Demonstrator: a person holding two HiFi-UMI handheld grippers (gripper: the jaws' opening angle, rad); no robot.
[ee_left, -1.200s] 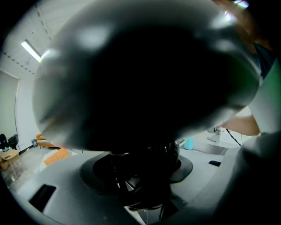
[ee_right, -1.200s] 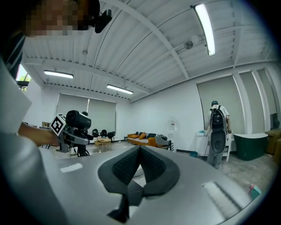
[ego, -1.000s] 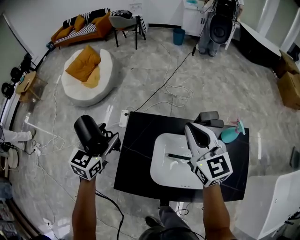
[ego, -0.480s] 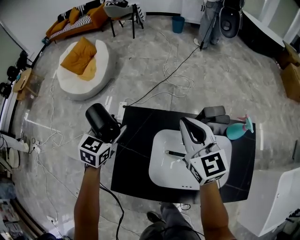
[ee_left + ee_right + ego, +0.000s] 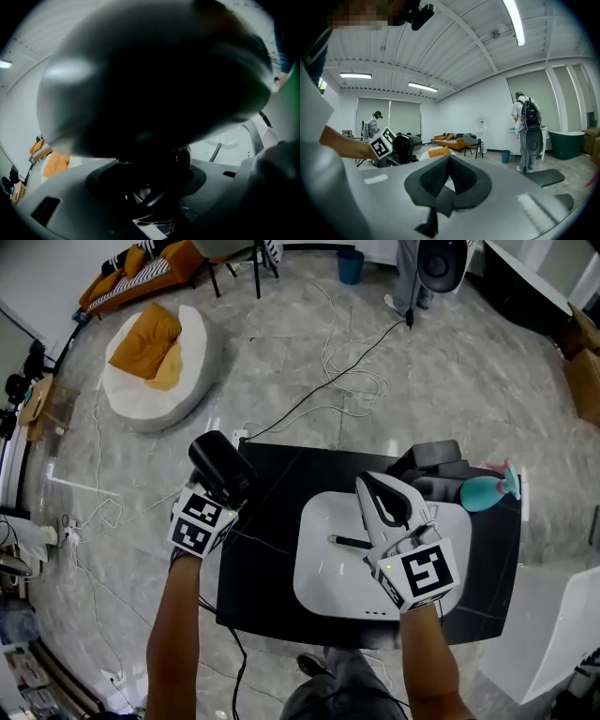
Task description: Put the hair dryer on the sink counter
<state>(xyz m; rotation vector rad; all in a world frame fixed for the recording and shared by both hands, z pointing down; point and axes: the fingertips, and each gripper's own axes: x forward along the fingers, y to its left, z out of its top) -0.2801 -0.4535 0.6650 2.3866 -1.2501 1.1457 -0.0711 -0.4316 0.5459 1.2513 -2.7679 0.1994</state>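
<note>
The black hair dryer [image 5: 217, 463] hangs over the far left corner of the black sink counter [image 5: 262, 563], with my left gripper [image 5: 229, 493] shut on its handle. In the left gripper view the dryer's dark body [image 5: 150, 84] fills most of the picture above the grey jaws. My right gripper [image 5: 384, 507] hovers shut and empty over the white basin [image 5: 323, 573]; its black pads meet in the right gripper view [image 5: 449, 180]. That view also has the dryer [image 5: 407, 144] at the left.
A black faucet [image 5: 349, 542] lies across the basin. A teal spray bottle [image 5: 483, 490] and dark boxes [image 5: 431, 458] sit at the counter's far right. The dryer's cord [image 5: 239, 657] hangs by the counter's left edge. Cables, a white beanbag [image 5: 150, 371] and a standing person [image 5: 527, 129] lie beyond.
My left gripper has carried the hair dryer to the right and forward, from beside the counter to over its left far corner. The right gripper has stayed over the basin.
</note>
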